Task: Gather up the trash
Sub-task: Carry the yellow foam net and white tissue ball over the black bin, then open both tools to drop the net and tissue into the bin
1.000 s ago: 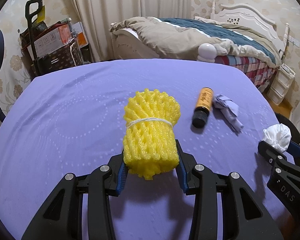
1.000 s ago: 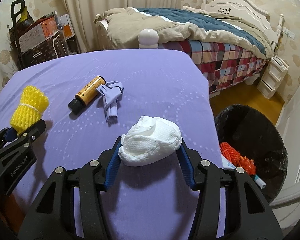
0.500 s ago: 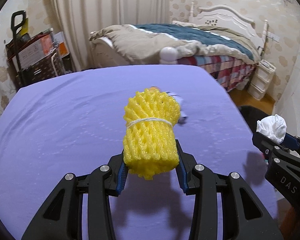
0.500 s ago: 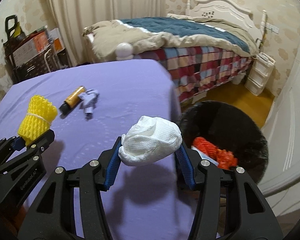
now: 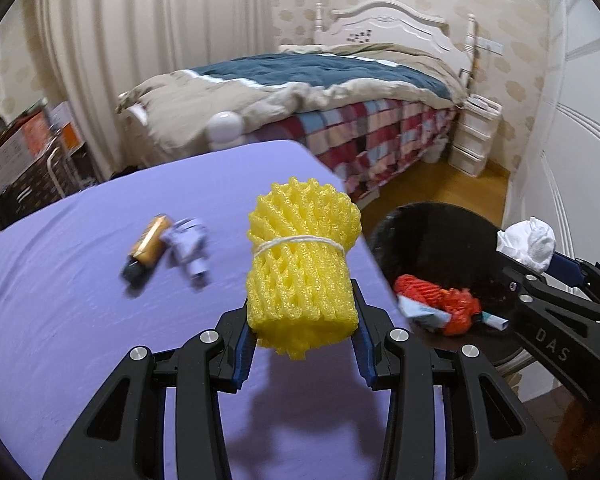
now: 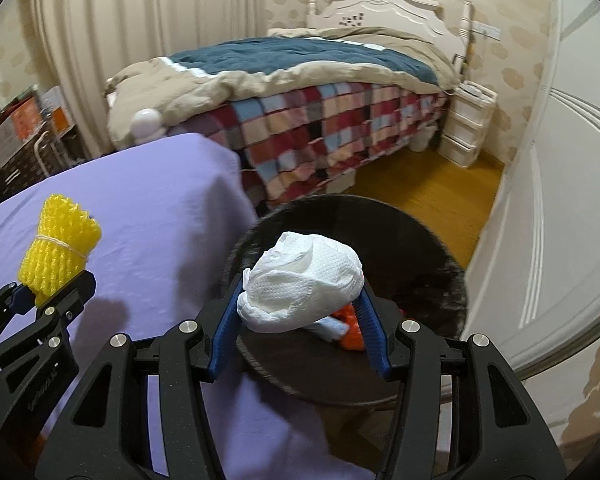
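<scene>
Gripping yellow foam net (image 5: 303,276): left gripper (image 5: 303,350); right gripper (image 6: 300,330) clamps white tissue wad (image 6: 302,286) above bin (image 6: 420,264).

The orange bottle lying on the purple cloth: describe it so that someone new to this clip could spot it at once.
Start at the purple-covered table in front of the bed. Two loose items lie on it; the orange bottle is on its side, dark cap toward the camera. Beside it is a crumpled pale purple scrap, soft and shapeless where the bottle is a cylinder.

Tabletop (image 5: 60,300) under purple cloth — orange bottle with black cap (image 5: 146,246) lying on its side, crumpled lilac wrapper (image 5: 188,246) just beside it, touching or nearly so; both blurred. Wooden floor (image 6: 428,192) alongside — black-lined trash bin (image 6: 440,240).
</scene>
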`<state>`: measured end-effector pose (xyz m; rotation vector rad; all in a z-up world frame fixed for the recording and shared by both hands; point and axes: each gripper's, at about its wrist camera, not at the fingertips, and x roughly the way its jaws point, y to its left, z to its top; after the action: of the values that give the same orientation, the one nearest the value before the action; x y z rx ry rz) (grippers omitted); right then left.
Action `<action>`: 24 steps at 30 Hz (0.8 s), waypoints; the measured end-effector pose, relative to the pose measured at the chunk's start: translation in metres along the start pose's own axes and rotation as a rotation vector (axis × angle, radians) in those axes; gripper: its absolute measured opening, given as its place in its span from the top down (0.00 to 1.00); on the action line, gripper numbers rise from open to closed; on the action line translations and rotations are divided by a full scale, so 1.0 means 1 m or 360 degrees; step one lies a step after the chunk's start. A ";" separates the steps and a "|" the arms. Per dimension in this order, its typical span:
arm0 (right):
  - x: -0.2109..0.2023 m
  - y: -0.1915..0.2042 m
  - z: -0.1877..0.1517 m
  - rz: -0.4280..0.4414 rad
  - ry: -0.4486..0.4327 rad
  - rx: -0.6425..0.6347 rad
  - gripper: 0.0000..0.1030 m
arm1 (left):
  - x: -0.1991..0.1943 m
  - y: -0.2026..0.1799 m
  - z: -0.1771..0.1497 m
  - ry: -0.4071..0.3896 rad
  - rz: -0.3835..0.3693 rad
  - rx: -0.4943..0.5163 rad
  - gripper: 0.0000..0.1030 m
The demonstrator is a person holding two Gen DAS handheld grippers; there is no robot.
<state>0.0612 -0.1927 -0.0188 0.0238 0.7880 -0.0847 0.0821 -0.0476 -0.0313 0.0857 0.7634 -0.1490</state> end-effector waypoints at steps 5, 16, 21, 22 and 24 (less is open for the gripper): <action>0.012 -0.025 0.002 -0.0052 0.0011 0.0055 0.50 | 0.013 -0.026 0.013 -0.0011 -0.0030 0.0055 0.60; 0.035 -0.065 0.012 -0.0121 0.0033 0.0155 0.50 | 0.045 -0.071 0.031 0.0024 -0.0048 0.0154 0.59; 0.044 -0.073 0.013 -0.0131 0.0054 0.0167 0.48 | 0.056 -0.078 0.033 0.0061 -0.0047 0.0154 0.59; 0.045 -0.074 0.013 -0.0138 0.0057 0.0167 0.48 | 0.058 -0.079 0.033 0.0070 -0.0055 0.0151 0.57; 0.048 -0.075 0.013 -0.0144 0.0063 0.0171 0.45 | 0.060 -0.080 0.035 0.0073 -0.0050 0.0150 0.53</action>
<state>0.0978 -0.2712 -0.0427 0.0923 0.8236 -0.2128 0.1354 -0.1370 -0.0495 0.1673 0.8037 -0.2135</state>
